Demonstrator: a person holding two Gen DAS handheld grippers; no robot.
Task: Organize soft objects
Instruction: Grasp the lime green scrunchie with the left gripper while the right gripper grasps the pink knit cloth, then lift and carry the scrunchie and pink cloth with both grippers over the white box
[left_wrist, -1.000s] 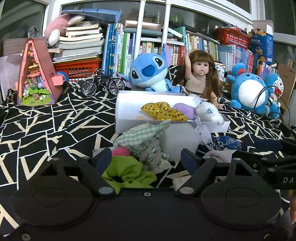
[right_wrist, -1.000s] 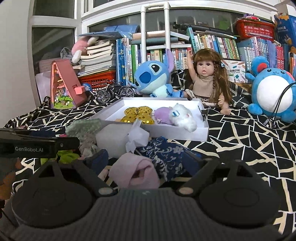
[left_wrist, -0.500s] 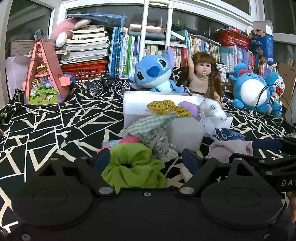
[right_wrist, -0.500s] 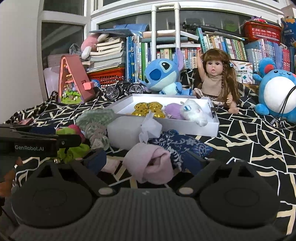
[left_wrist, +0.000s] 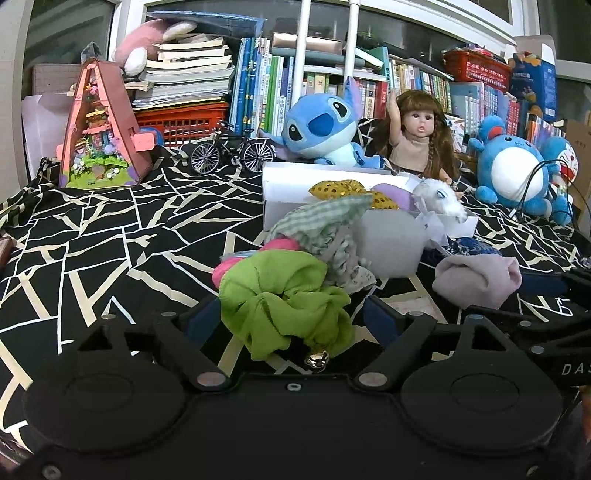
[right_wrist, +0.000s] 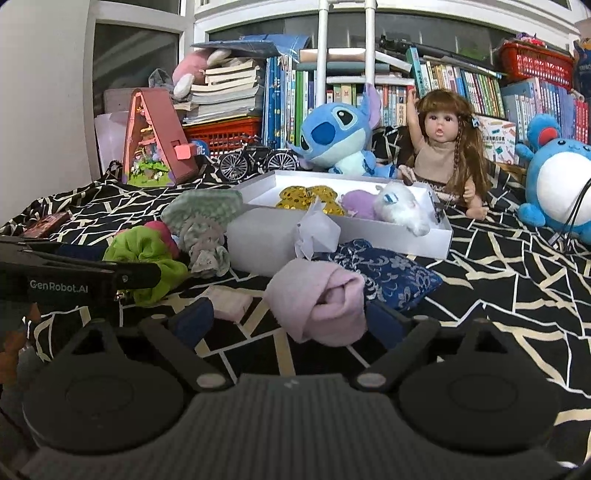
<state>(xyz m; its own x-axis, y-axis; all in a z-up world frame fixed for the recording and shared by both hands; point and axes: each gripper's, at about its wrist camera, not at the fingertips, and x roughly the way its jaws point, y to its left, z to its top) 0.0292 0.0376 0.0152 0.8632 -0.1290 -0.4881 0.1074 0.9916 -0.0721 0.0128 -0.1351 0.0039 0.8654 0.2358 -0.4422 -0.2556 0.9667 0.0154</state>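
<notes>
- While both hand-held grippers hang low over the black patterned cloth (left_wrist: 110, 229), the left hand-held gripper (left_wrist: 291, 321) stands spread with the green scrunchie (left_wrist: 284, 295) lying between its blue pads, not squeezed; a small gold bell (left_wrist: 317, 360) shows at the scrunchie's near edge.
- Spread likewise, the right hand-held gripper (right_wrist: 286, 319) has the rolled pink sock (right_wrist: 319, 302) between its fingers, nearer the right pad; the roll's long axis runs from far left to near right, its open end toward the camera.
- Count in the loose pile: one green scrunchie, one pink scrunchie (left_wrist: 255, 254) behind it, one checked green cloth (left_wrist: 325, 225), one pink sock, one blue floral pouch (right_wrist: 391, 271), one small pale pad (right_wrist: 229, 302), one white wrapped bundle (right_wrist: 266, 240).
- Count in the white box (right_wrist: 424, 240): one gold sequin bow (right_wrist: 306, 197), one lilac piece (right_wrist: 356, 203), one white plush (right_wrist: 400, 208).
- Behind the box sit one blue plush (right_wrist: 336, 138) and one doll (right_wrist: 443, 147).
- Against the frames a second earlier, both grippers have dropped and moved in: scrunchie and sock now loom larger and sit deeper between the fingers.
</notes>
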